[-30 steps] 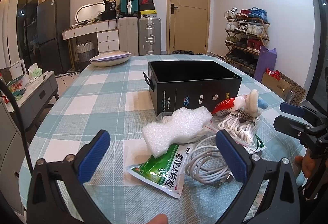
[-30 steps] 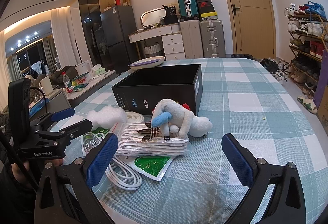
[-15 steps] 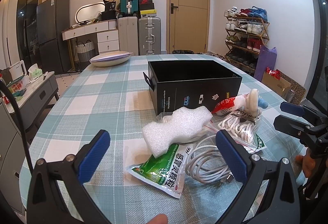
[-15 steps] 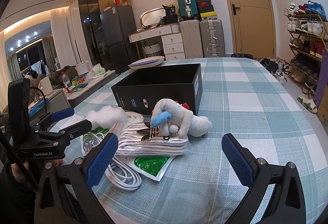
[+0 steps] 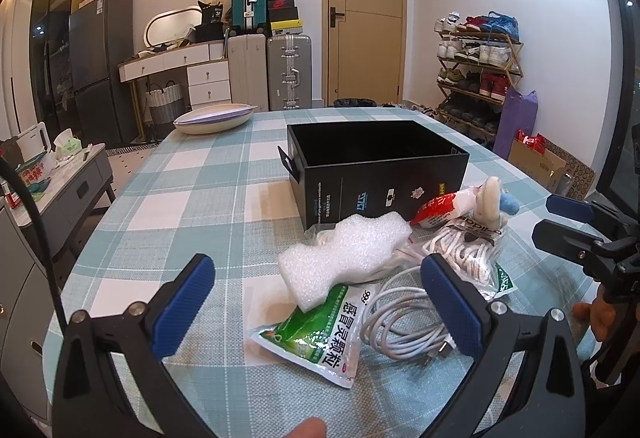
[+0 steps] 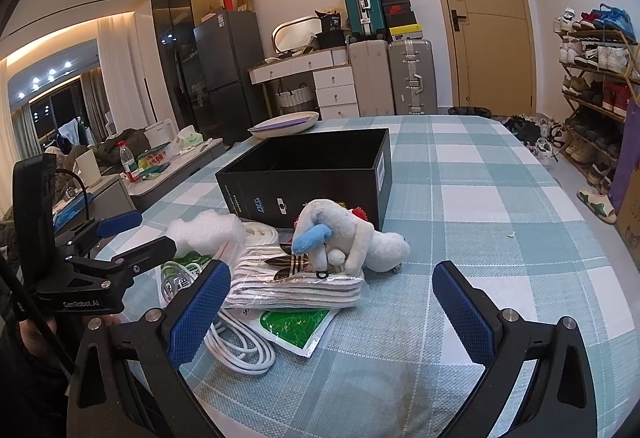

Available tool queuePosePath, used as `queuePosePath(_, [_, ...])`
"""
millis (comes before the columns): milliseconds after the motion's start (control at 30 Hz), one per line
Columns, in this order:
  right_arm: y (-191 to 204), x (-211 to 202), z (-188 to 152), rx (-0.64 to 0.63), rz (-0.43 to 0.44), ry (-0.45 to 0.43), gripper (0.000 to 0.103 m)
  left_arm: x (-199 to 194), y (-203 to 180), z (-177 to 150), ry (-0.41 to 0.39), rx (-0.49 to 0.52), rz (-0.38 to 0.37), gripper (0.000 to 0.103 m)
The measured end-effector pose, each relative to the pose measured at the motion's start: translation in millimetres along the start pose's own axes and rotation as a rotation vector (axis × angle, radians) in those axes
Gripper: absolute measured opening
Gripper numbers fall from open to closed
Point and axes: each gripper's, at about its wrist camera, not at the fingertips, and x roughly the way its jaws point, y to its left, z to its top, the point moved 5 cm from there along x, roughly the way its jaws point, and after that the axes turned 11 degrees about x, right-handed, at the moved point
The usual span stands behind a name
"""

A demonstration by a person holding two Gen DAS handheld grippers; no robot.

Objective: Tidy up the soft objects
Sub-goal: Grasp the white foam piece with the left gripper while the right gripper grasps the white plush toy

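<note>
Both jaws are hanging spread, gripping nothing; the box [image 5: 376, 165] beyond is sitting empty; foam [image 5: 344, 254], plush [image 6: 344, 238], packets all remaining ahead.

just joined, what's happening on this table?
A person holds a gripper in each hand over a checked tablecloth; the left gripper and right gripper are both open and empty. A pile sits untouched in front of an open black box: foam piece, green packet, white cable, bagged socks and a plush toy on top.
</note>
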Motion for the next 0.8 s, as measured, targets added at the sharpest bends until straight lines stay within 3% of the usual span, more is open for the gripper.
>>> queuePosePath(233, [-1.1,-0.6,9.7,0.001,-0.023,0.001,0.103,0.9,-2.5,3.6,0.023,-0.001,-0.055,0.103])
queuePosePath(800, [-20.8,36.0,19.4,0.093,-0.007,0.136,0.103,27.6,0.6,6.8,0.121,-0.01,-0.111,0.103])
